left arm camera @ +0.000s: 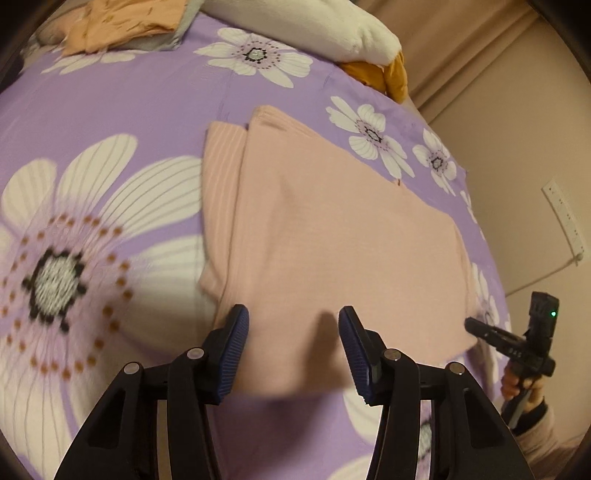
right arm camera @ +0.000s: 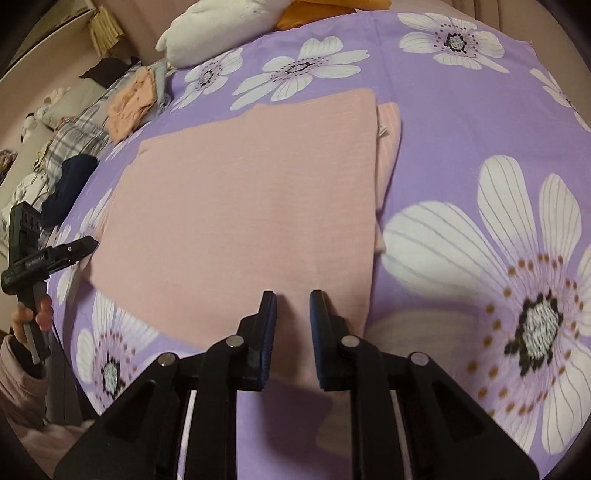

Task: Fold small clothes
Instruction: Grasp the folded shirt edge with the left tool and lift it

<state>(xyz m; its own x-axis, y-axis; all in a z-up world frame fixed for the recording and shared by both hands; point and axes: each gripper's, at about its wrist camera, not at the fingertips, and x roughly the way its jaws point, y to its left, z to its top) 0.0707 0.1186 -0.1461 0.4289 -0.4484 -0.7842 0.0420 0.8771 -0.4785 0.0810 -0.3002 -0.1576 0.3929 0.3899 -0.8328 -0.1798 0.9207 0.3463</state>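
A pale pink garment (left arm camera: 325, 236) lies folded flat on the purple flowered bedsheet (left arm camera: 110, 110); it also shows in the right wrist view (right arm camera: 251, 199). A ribbed edge (left arm camera: 221, 177) sticks out from under its top layer. My left gripper (left arm camera: 293, 321) is open and empty, hovering over the garment's near edge. My right gripper (right arm camera: 293, 304) is open with a narrower gap, empty, over the opposite near edge. Each gripper shows in the other's view, the right (left arm camera: 517, 343) and the left (right arm camera: 48, 254), both beside the garment.
A white pillow (left arm camera: 314, 26) and an orange cloth (left arm camera: 384, 75) lie at the far end of the bed. A peach garment (left arm camera: 122, 22) lies at the far left. A pile of clothes (right arm camera: 85, 129) sits beside the bed. A wall socket (left arm camera: 565, 221) is at right.
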